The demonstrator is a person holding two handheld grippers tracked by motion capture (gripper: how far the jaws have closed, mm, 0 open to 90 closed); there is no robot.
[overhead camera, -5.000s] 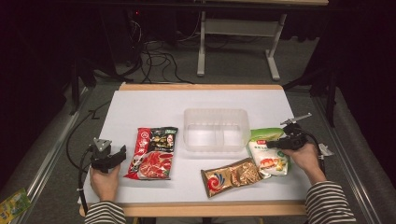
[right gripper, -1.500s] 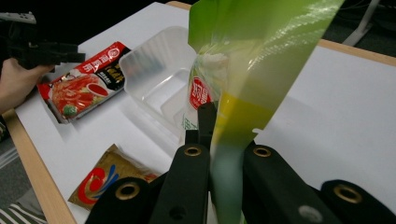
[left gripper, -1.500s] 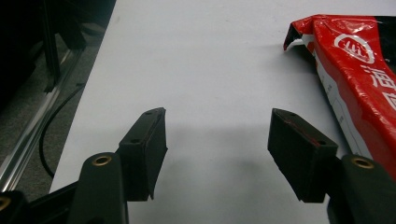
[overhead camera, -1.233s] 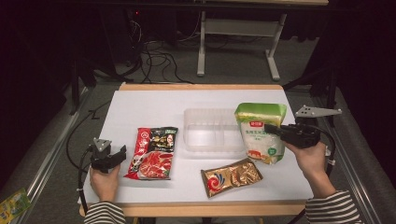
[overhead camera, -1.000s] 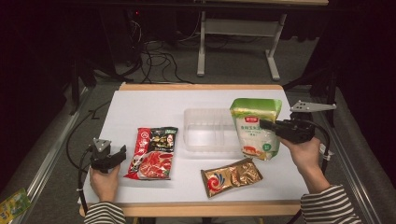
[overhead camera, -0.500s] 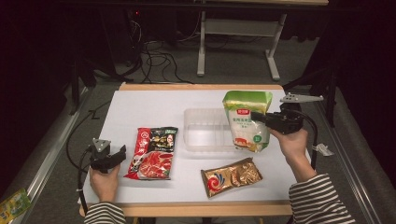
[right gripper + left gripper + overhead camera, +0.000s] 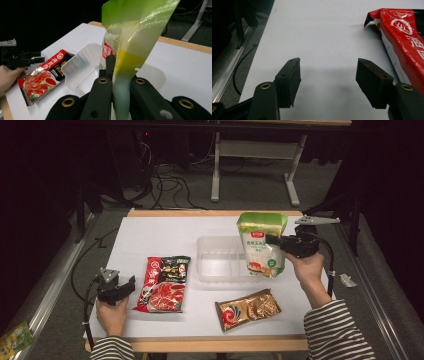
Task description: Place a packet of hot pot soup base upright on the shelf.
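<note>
1. The right gripper [image 7: 272, 240] has its jaws clamped on one side edge of a green and white bag [image 7: 261, 245], which hangs upright in the air.
2. The bag has a green top band, a white front with a red label and small print, and a colourful picture near its lower end; in the right gripper view [image 7: 135, 37] its glossy film rises straight up out of the closed jaws.
3. Directly below and beyond those jaws sits a clear plastic tray [image 7: 220, 262] on the white surface [image 7: 165, 235]; the bag's lower end hangs over the tray's right part, and nothing lies on the part of the tray floor that shows.
4. The left gripper [image 7: 328, 75] holds its jaws wide apart with nothing between them, low over bare surface.
5. Just to the right of the left jaws lies a red packet [image 7: 404, 42], flat on the surface.
6. Nearer the person than the right jaws, a gold packet [image 7: 248, 308] lies flat.
</note>
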